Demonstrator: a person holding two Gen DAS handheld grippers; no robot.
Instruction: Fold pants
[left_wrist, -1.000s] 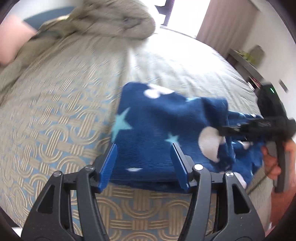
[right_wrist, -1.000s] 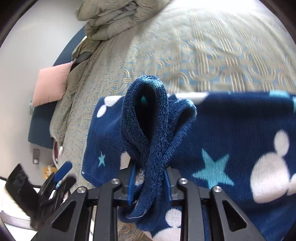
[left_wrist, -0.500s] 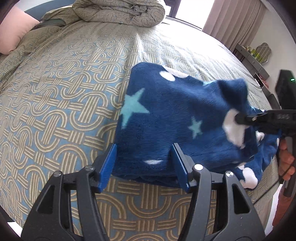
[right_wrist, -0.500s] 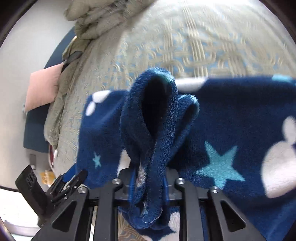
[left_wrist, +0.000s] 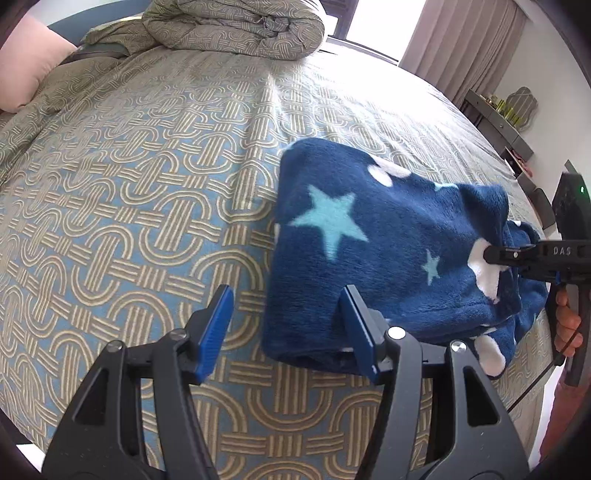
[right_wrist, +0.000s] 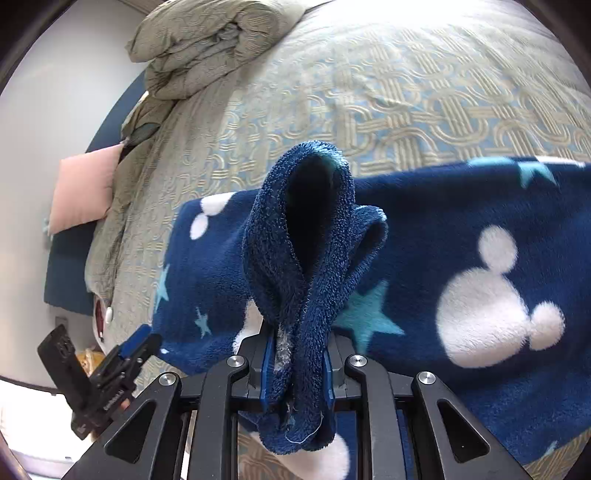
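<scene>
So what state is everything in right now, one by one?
pants: partly folded on the bed, one bunched end lifted.
right gripper: fingers clamped on that bunched end.
left gripper: fingers apart, holding nothing, one either side of the fold's near corner.
duvet: rolled up at the bed's far end.

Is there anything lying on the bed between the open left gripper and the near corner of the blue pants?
Nothing visible. The left gripper is open over bare bedspread, and the pants already reach its right finger. The right gripper is shut on a bunched edge of the pants.
</scene>
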